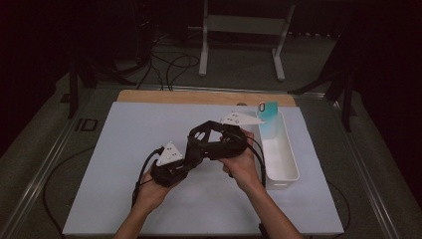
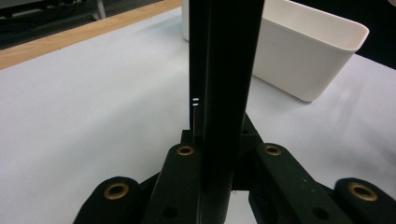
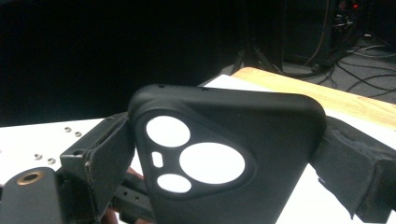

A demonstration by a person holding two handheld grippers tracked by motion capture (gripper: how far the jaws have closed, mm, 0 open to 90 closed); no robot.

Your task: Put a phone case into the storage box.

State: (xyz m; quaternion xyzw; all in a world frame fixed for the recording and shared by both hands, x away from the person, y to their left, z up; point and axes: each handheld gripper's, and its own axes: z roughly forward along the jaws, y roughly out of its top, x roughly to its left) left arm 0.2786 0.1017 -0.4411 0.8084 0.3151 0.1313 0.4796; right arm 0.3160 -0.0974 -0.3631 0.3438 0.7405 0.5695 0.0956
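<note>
Between both tongs, right [image 3: 224, 154] and left [image 2: 219, 93], apparently pinched: a black phone case [image 3: 224, 140].

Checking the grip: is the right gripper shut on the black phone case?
Shut: the right gripper presses both pads against the black phone case edges.

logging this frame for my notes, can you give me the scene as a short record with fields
surface: white table with a wooden strip along the far edge
held thing: black phone case, camera cutouts facing the right gripper view
right tongs: shut on the phone case, one pad on each side edge
left tongs: shut, jaws together, pointing toward the bin
bin: long white bin at the table's right side
in the bin: teal phone case leaning at the far end
hands: close together mid-table, left of the bin
</note>
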